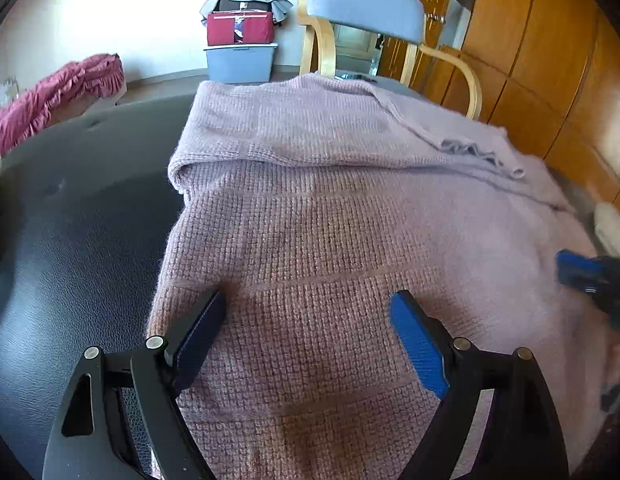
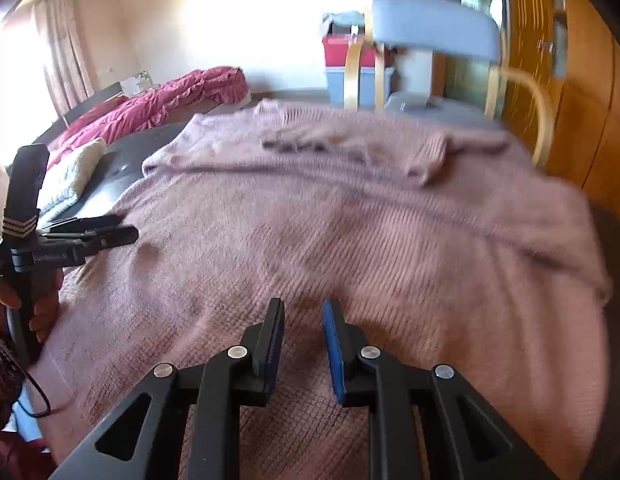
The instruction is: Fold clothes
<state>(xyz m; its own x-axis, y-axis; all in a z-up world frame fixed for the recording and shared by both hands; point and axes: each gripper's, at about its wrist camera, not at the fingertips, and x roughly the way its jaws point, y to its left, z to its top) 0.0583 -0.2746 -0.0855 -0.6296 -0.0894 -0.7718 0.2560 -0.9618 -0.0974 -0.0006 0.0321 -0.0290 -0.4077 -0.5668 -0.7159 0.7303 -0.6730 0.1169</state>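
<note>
I have the left tongs (image 1: 308,300) spread wide above the near part of the sweater (image 1: 330,208), with nothing between the pads. The knit under them lies flat, and I cannot tell whether the tips touch it.

The right tongs (image 2: 302,308) stand only slightly parted, a narrow gap between the dark pad and the blue one. No cloth is caught in that gap; they hang over the sweater's near part without gripping it. In the left view I see their blue tip at the right edge, blurred.

The sweater, a mauve knit, is spread over the dark table (image 1: 70,216) and covers most of its right side. Its far portion is folded over onto the body: a thick rolled fold runs across at the left, and a sleeve lies slantwise over the top toward the right, ending in a rumpled cuff (image 1: 482,158). In the right view the picture is smeared, so I can make out the fold and the cuff but no finer detail.

In that same view a hand (image 2: 14,300) grips the handle of the left tool at the left edge, over the sweater's side.

At the table's far left lie a cream cloth (image 2: 72,178) and, beyond it, a ruffled red cloth (image 1: 54,96). Behind the table stands a chair (image 1: 366,12) with a grey-blue backrest, and against the wall a grey bin (image 1: 240,64) with a red box on it.
</note>
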